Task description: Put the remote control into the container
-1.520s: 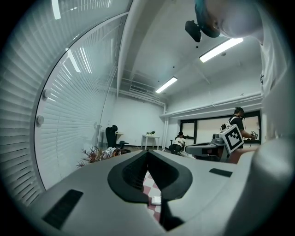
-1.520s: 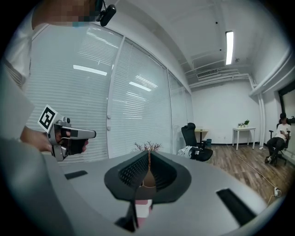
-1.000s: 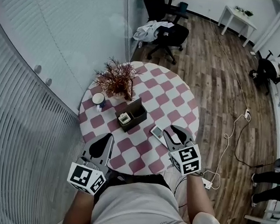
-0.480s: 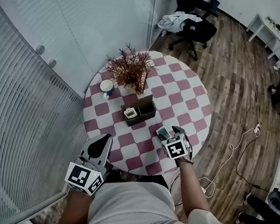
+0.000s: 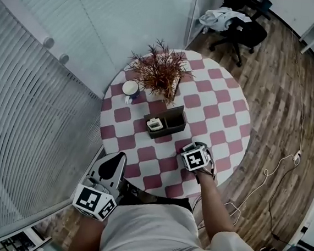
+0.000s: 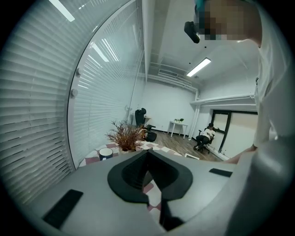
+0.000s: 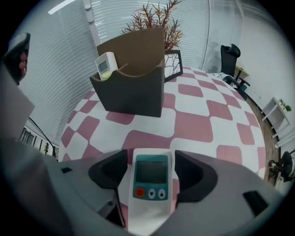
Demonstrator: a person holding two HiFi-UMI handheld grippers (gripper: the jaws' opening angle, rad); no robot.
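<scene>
Looking nearest first: what has the right gripper (image 7: 150, 162) got?

Nothing gripped yet. Its jaws stand wide, one on each side of the remote control (image 7: 148, 191), which lies flat and screen up on the checked table (image 7: 216, 117), short of the container (image 7: 133, 87).

How will it handle?

I'd judge it light, rigid, smooth plastic, apt to slip. Pinch the long edges about mid-body, clear of the buttons; a firm squeeze shouldn't hurt it.

And the left gripper (image 6: 147, 154)?

Jaws together, empty, by the table's near edge.

What's changed from a second ago?

Then the right gripper hung beside the remote, which lay in plain sight in the head view. It has since come down over the remote and hides it there, its jaws having just been opening. Beyond, the container already holds a small white device (image 7: 106, 65), and the plant (image 7: 156, 18) stands behind
</scene>
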